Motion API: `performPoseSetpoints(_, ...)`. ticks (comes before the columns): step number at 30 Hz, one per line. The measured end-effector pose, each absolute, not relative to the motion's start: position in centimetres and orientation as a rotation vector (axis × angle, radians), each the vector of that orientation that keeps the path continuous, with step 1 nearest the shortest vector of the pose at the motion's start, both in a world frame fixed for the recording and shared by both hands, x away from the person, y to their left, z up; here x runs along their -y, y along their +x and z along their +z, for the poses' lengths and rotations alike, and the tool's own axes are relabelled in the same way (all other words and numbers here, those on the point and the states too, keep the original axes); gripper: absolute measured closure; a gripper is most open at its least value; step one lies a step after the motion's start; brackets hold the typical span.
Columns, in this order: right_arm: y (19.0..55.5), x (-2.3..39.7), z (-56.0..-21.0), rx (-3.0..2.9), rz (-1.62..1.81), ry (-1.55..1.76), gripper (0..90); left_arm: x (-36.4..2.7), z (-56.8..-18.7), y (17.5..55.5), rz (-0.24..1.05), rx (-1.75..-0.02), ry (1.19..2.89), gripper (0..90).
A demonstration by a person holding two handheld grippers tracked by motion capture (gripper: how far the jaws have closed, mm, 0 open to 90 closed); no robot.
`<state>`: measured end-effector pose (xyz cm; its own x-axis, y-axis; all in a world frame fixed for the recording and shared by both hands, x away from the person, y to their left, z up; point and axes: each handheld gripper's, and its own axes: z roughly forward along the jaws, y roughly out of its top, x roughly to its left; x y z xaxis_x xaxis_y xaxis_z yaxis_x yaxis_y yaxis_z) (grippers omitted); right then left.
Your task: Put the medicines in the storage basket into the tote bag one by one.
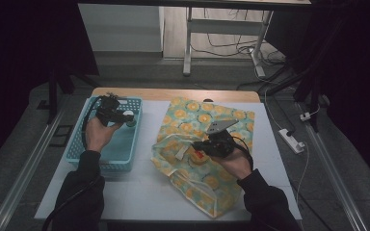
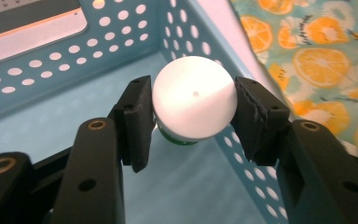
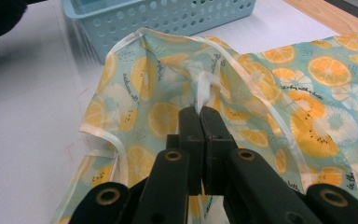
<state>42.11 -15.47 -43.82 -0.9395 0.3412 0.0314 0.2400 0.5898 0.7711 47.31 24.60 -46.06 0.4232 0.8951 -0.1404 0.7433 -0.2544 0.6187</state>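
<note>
Both claws gripping over the desk (image 1: 139,192)

The left claw (image 2: 193,105) is clamping a white-capped bottle (image 2: 194,98) inside the blue basket (image 2: 37,70); the right claw (image 3: 200,116) is pinching shut on the white trim of the orange-print cloth bag (image 3: 317,116) lying beside the basket.

The left hand-held gripper (image 1: 118,117) is raised, its black jaws part-closed with both pads pressing. The right hand-held gripper (image 1: 201,145) sits low, jaws pinched fully together.
</note>
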Motion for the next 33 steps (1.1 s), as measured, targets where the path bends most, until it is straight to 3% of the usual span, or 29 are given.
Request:
performPoseSetpoints(18,42.1,15.0,-44.4,-2.721,1.257,0.493,89.4,-23.9,-44.7,43.1,0.338,-1.293,2.000,49.8)
performPoseSetpoints(28,41.3,12.2,-48.0,-2.925,1.044,0.385,86.4,-22.8,-45.0,42.6,0.362,-1.284,2.055,49.9)
performPoseSetpoints(33,40.9,11.6,-48.2,-2.929,1.033,0.374,89.5,-22.0,-44.1,41.9,0.407,-1.256,2.074,49.9)
